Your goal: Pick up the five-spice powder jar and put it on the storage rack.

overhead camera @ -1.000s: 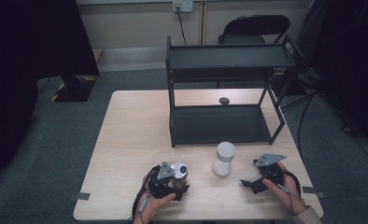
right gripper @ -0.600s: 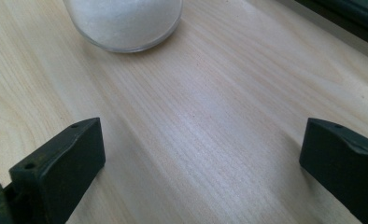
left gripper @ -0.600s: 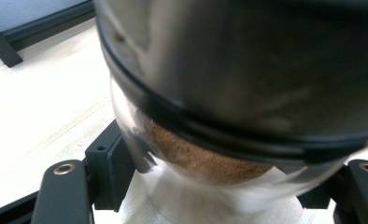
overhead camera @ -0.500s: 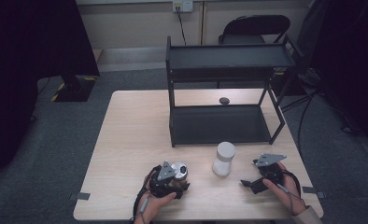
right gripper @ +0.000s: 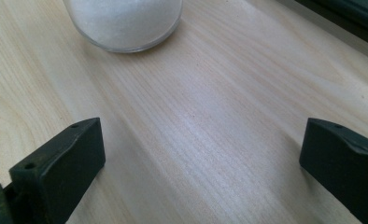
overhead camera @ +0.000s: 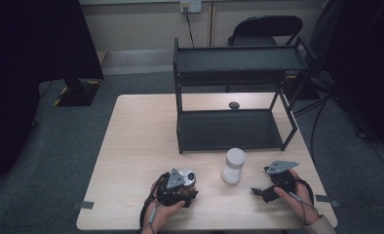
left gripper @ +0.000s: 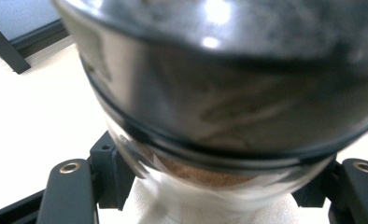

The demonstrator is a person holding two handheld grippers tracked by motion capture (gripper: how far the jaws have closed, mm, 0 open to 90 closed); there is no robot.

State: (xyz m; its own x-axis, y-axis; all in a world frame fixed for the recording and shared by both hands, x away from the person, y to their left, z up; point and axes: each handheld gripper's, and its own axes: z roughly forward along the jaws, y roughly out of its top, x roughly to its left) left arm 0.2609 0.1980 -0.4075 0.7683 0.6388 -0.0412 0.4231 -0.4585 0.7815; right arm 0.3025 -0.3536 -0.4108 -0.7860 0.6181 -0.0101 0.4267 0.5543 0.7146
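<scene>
High view, table: pale wood table (overhead camera: 131,146) with a black two-tier rack (overhead camera: 236,97) standing at its far side, well beyond both claws.
High view, left claw: the left gripper (overhead camera: 178,187) sits low near the front edge, hand wrapped round it, grey plate on top, and a shiny grey-topped jar (overhead camera: 187,176) is right at its jaws.
High view, white jar: a white jar (overhead camera: 233,165) stands upright between the two claws, just ahead of them, closer to the right one.
High view, right claw: the right gripper (overhead camera: 265,187) rests on the table to the right of the white jar, near it but apart.
High view, extras: a small dark disc (overhead camera: 234,105) lies on the table behind the rack's lower shelf, far from both claws.
Left gripper view, jar: and here's the jar (left gripper: 219,93) huge and blurred, dark metallic lid up top, clear glass below with brown powder inside.
Left gripper view, jaws: the left gripper (left gripper: 215,186) has a jaw on each side of the glass, clamped onto it.
Right gripper view, jaws: the right gripper (right gripper: 201,149) stands wide apart, bare wood between the jaws, nothing held.
Right gripper view, white jar: the white jar (right gripper: 123,21) base sits ahead and to the left of the jaws, apart from them, white grains inside.
</scene>
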